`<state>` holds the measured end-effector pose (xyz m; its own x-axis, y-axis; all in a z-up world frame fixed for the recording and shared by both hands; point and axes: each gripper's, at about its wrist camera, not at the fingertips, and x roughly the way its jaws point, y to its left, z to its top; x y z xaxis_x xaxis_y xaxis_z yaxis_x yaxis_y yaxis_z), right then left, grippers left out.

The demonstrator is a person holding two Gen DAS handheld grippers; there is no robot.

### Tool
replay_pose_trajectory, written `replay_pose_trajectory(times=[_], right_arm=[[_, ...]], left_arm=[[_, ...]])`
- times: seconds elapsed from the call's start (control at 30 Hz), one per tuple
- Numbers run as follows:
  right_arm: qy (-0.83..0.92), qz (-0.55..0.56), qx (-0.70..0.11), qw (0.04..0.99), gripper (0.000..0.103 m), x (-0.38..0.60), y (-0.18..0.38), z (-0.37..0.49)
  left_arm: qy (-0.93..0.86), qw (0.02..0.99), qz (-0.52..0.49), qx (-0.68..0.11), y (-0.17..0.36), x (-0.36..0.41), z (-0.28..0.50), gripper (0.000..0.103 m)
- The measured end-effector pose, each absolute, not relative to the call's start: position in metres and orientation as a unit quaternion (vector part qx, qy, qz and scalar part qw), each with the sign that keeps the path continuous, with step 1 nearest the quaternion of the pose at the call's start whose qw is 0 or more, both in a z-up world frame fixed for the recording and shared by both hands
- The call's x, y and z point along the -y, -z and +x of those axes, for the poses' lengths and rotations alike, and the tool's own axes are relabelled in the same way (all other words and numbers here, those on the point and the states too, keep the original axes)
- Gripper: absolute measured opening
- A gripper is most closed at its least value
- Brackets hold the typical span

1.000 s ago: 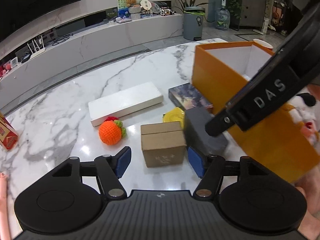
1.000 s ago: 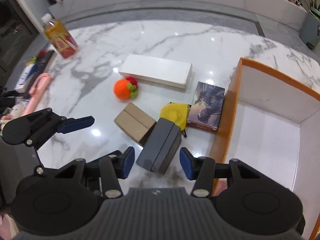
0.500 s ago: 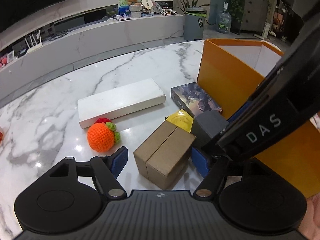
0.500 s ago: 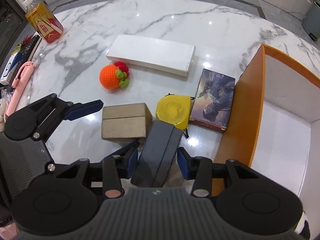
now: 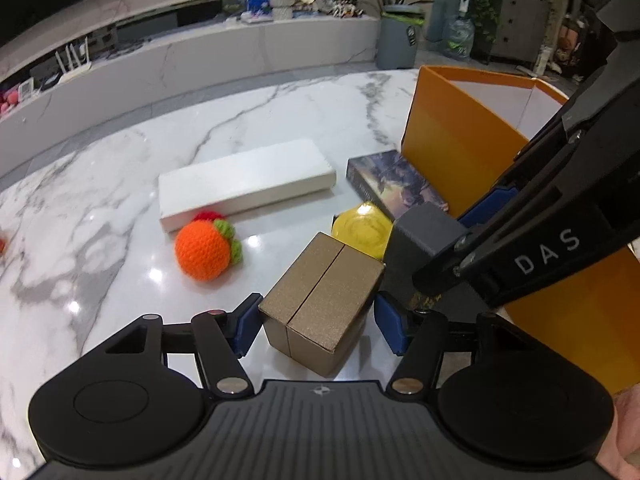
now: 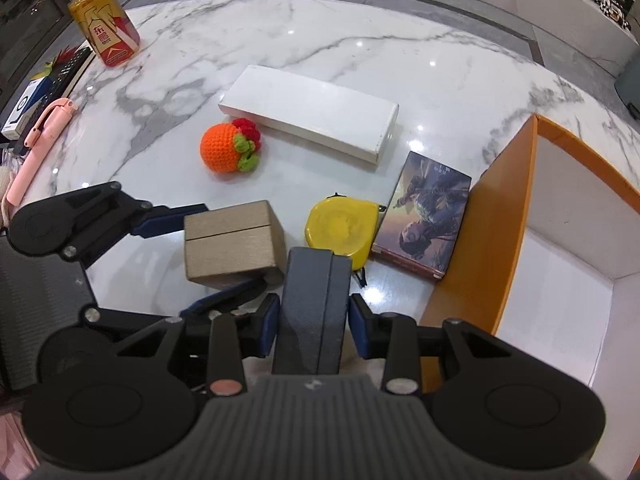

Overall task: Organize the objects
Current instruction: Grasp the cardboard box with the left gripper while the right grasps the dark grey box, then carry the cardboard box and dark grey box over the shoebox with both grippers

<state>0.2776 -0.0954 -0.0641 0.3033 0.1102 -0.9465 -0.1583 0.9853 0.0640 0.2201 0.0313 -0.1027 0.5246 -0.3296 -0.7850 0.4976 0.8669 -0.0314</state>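
Right wrist view: at lower center the right gripper (image 6: 313, 326) clamps a dark gray box (image 6: 314, 300) by its long flat sides, beside the orange bin (image 6: 496, 236) at right. The left gripper (image 5: 316, 326) straddles a tan cardboard box (image 5: 324, 300), pads close but contact unclear. Both boxes look rigid and light; flat opposite faces suit gripping.

Tan box (image 5: 325, 307), grey case (image 6: 314, 312)

"DAS" stands in pale letters on the black arm of the right gripper (image 5: 472, 240), seen from the left wrist. The drink bottle (image 6: 103, 24) carries a red label with Chinese characters, too small to read.
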Motion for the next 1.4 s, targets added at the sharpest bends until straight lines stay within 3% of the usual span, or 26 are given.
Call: replay_pose_trajectory(times=[0.23, 0.53, 0.8, 1.17, 1.4], right_arm=[[-0.098, -0.010, -0.564, 0.820, 0.039, 0.098, 0.047, 0.266], [-0.115, 0.023, -0.512, 0.851, 0.038, 0.122, -0.025, 0.226], [-0.057, 0.047, -0.458, 0.886, 0.039, 0.195, -0.087, 0.183], [0.055, 0.060, -0.480, 0.873, 0.038, 0.291, -0.010, 0.182], [0.057, 0.076, -0.505, 0.858, 0.038, 0.306, 0.038, 0.207]], left_arm=[[0.222, 0.875, 0.079, -0.424, 0.092, -0.038, 0.203, 0.065], [0.245, 0.902, 0.074, -0.349, 0.010, -0.026, 0.169, 0.063], [0.302, 0.902, 0.081, -0.297, -0.039, 0.030, 0.155, 0.063], [0.360, 0.868, 0.147, -0.308, -0.004, 0.132, 0.174, 0.063], [0.364, 0.853, 0.188, -0.322, 0.023, 0.151, 0.188, 0.063]])
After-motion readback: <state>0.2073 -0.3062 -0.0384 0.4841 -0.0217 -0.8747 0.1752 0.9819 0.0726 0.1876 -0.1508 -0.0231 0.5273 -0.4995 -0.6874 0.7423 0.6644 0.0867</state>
